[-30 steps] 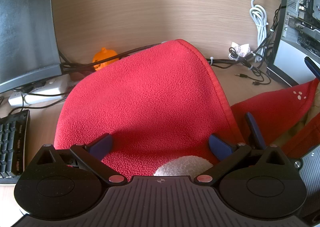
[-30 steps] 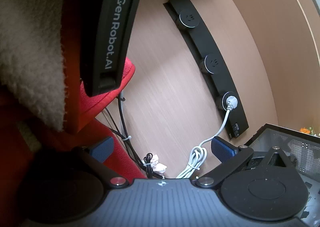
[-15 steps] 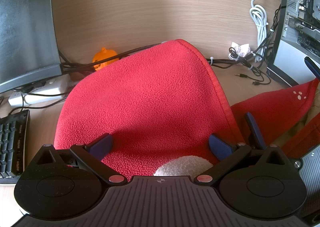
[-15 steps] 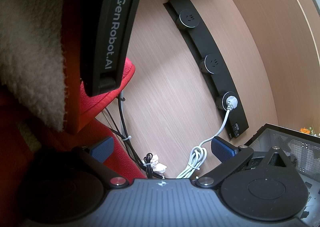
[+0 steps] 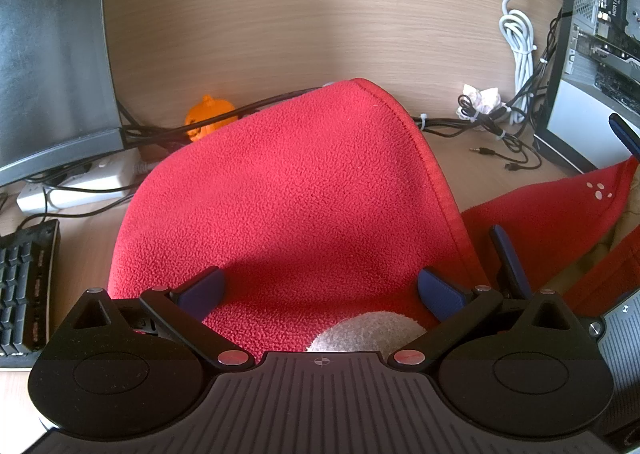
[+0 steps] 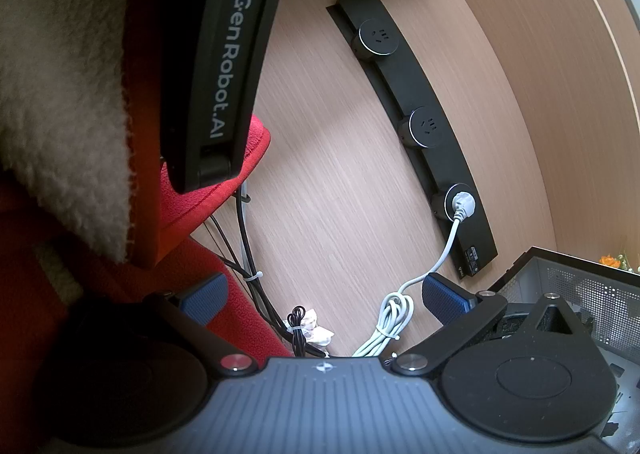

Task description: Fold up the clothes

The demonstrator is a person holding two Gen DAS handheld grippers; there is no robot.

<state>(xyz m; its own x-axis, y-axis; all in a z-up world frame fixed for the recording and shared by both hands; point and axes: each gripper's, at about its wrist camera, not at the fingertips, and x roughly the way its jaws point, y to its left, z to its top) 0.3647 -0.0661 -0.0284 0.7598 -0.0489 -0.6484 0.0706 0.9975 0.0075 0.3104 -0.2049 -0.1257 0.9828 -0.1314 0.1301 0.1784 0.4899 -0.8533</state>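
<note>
A red fleece garment (image 5: 296, 198) with a white fleecy lining (image 5: 368, 334) lies on the wooden desk, one flap folded over into a rounded hump. My left gripper (image 5: 320, 288) is open just above its near part, with the fleece between the blue pads. More of the red garment (image 5: 560, 214) lies to the right, where the other gripper's blue fingers (image 5: 510, 258) show. In the right wrist view my right gripper (image 6: 324, 298) is open, beside the red fleece (image 6: 200, 198) and white lining (image 6: 60, 102), with the left gripper's black body (image 6: 224, 66) close above.
A monitor (image 5: 48, 54), a keyboard (image 5: 24, 278) and a white power strip (image 5: 80, 186) are at the left. An orange pumpkin figure (image 5: 208, 118) and cables (image 5: 488, 122) lie behind the garment. A computer case (image 5: 600, 34) stands at the right. A black socket rail (image 6: 420, 126) is on the wall.
</note>
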